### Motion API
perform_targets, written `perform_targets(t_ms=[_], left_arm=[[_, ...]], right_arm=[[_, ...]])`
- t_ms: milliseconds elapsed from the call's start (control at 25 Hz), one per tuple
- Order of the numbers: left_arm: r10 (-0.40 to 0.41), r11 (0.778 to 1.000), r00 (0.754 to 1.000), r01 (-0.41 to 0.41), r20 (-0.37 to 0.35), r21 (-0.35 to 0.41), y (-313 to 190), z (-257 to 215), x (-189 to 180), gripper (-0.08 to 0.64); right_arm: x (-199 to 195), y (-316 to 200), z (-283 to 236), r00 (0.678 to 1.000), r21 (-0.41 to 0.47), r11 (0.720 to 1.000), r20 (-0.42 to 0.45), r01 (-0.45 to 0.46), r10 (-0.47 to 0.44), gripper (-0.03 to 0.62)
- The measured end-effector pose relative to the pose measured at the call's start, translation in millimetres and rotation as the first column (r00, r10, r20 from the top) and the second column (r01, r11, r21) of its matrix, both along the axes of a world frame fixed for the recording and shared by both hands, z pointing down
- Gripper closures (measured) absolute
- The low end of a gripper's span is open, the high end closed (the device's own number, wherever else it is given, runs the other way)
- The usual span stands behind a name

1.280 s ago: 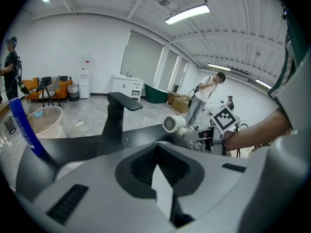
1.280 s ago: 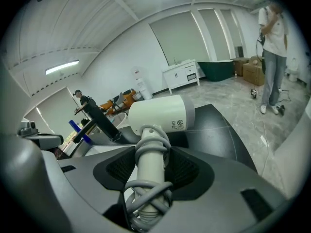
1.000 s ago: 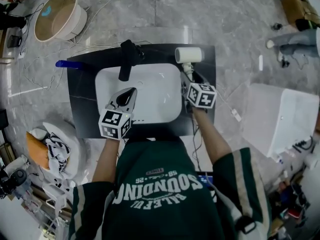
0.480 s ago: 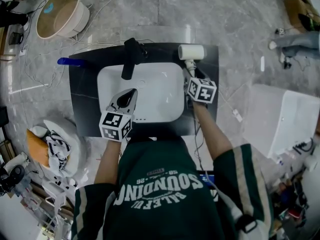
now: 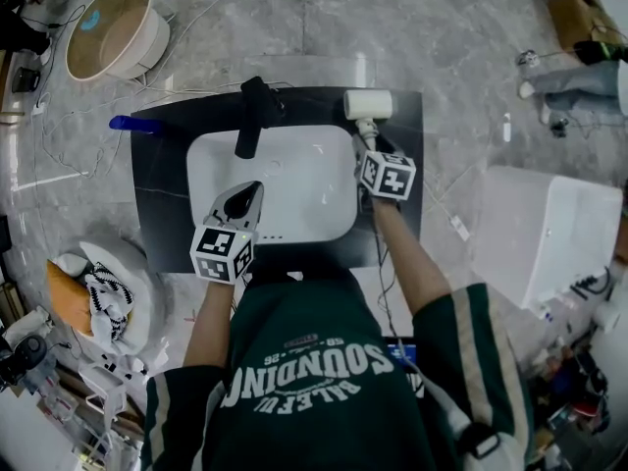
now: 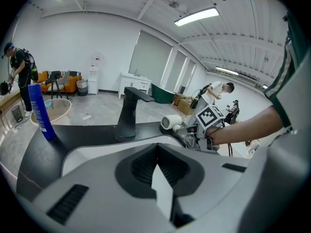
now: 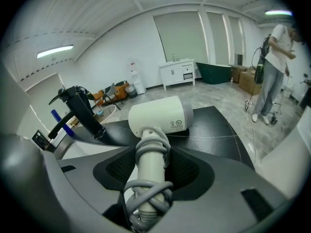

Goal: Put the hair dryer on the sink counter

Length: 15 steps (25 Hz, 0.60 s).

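right jaws: right gripper (image 7: 146, 181) (image 5: 368, 150) pinching the hair dryer (image 7: 160, 114) (image 5: 368, 104) by its handle, one jaw each side
cord: grey cord (image 7: 146, 200) coiled round the lower handle, sits inside the grip
left jaws: left gripper (image 6: 157, 171) (image 5: 247, 192) pressed together, nothing held
left gripper position: hovers over the front left part of the sink (image 5: 294, 180), tips pointing to the back
hair dryer position: barrel lies crosswise at the back right corner of the black worktop (image 5: 162, 199) (image 7: 218, 125), just behind the sink's right rim, handle pointing toward the person. Can't tell if it's touching the worktop or just over it
faucet: black faucet (image 5: 250, 116) (image 6: 130, 116) (image 7: 80, 108) behind the sink centre, spout over the bowl. Left of the hair dryer, apart from it
blue bottle: blue bottle (image 5: 132, 124) (image 6: 39, 111) (image 7: 57, 116) stands at the back left corner of the worktop, well apart from both grippers
cable: thin lead runs from the right gripper down along the forearm
floor: grey marble tiles (image 5: 442, 27), loose white wires behind the worktop
tub: round beige tub (image 5: 108, 29) on the floor, back left, with a blue patch on its inner wall
bag: white bag (image 5: 103, 287) on the floor, front left, holding something orange and a black-and-white patterned cloth
white cabinet: white cabinet (image 5: 549, 229) right of the worktop, apart from it
people: one person (image 7: 277, 52) stands off to the right, two more (image 6: 17, 67) (image 6: 222, 89) far back in the room
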<state>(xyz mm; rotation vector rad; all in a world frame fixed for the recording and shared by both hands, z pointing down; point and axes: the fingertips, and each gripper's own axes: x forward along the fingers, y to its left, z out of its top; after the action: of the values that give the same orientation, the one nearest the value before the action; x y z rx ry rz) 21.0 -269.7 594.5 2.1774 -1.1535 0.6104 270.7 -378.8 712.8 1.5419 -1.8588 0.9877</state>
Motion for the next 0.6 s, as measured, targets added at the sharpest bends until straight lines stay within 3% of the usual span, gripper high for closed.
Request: perform_targets(t_ms=[280,400,600], left_arm=[[0.008,1.000,1.000,-0.008,-0.016,0.011,10,-4,-9,0.558],[0.013,1.000,1.000,-0.012,-0.016,0.027,14,-9,-15,0.558],[0.028,0.998,0.999,-0.027,-0.016,0.061,21,-15,-28,0.558]], right_arm=[[3,0,-4,0.999,-0.005,1.000,-0.052,0.004,-0.005,0.365],[7,3,-17,0.992,0.027,0.999,-0.122,0.025,-0.022,0.365],[3,17,-40,0.990,0.085,0.996,-0.142,0.013,0.000,0.365]])
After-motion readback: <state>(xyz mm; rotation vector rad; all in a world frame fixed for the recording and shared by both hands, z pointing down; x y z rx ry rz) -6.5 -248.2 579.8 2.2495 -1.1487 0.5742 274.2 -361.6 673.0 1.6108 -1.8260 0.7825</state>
